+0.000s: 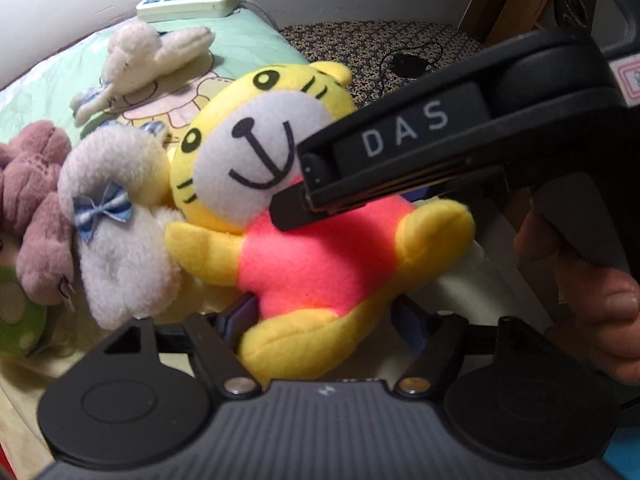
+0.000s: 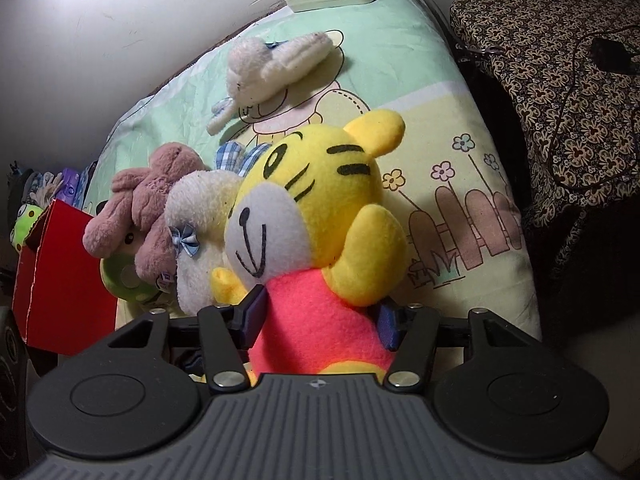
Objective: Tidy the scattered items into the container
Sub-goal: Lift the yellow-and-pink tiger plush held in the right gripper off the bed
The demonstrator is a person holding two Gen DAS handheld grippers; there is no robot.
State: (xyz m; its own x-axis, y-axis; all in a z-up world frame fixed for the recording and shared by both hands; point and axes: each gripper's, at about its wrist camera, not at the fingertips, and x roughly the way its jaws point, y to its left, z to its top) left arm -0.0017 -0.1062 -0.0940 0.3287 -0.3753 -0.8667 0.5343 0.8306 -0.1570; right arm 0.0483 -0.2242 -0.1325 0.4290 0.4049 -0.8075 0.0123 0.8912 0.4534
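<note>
Between the blue pads of the right tongs (image 2: 320,320) sits the pink torso of a yellow tiger plush (image 2: 320,216), pinched at the waist. The left tongs (image 1: 320,324) straddle the same toy's lower body; whether their pads press on it I cannot tell. The tiger stands nearly upright over the bed (image 2: 460,92), long axis running from 6 up to 12 o'clock, head tipped toward 11, face turned to 9. At 9 o'clock a red box (image 2: 60,276), probably the container, waits. To do this step well, keep the waist grip firm, carry left, and clear the white plush (image 2: 200,216) and pink plush (image 2: 148,200) leaning against it.
</note>
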